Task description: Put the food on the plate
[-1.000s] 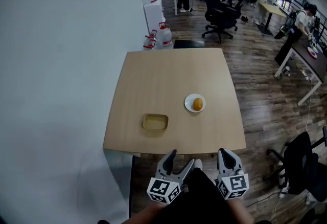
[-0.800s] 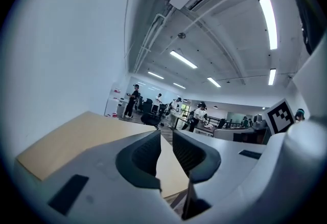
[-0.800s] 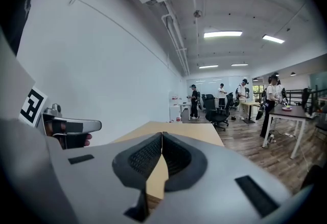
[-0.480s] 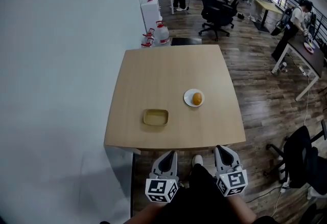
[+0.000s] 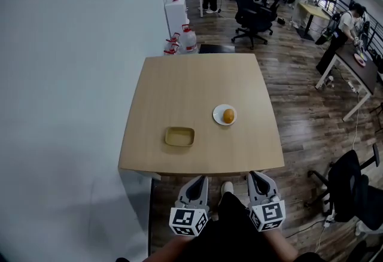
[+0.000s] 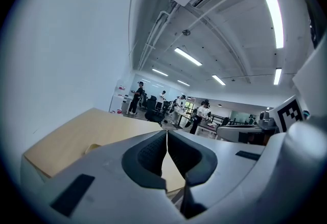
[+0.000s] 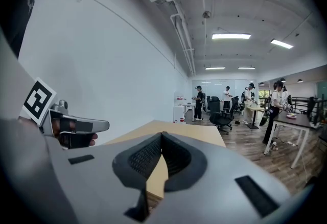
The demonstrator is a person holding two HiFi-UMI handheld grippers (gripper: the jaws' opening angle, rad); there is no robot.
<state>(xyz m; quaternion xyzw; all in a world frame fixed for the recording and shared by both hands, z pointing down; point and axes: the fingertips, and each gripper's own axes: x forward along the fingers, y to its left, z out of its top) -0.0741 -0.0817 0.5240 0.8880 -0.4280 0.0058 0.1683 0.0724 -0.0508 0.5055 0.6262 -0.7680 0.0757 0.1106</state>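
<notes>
You work in bright, even light from ceiling strips (image 7: 231, 36); your gripper views bend hard and darken at the edges.

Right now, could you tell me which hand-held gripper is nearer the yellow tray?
Left. The left hand-held gripper is nearly in line with the tray; the right hand-held gripper sits well to its right.

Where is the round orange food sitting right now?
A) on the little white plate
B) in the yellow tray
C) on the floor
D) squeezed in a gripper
A: the round orange food sits on the little white plate on the table, apart from the yellow tray, which lies to its left.
</notes>
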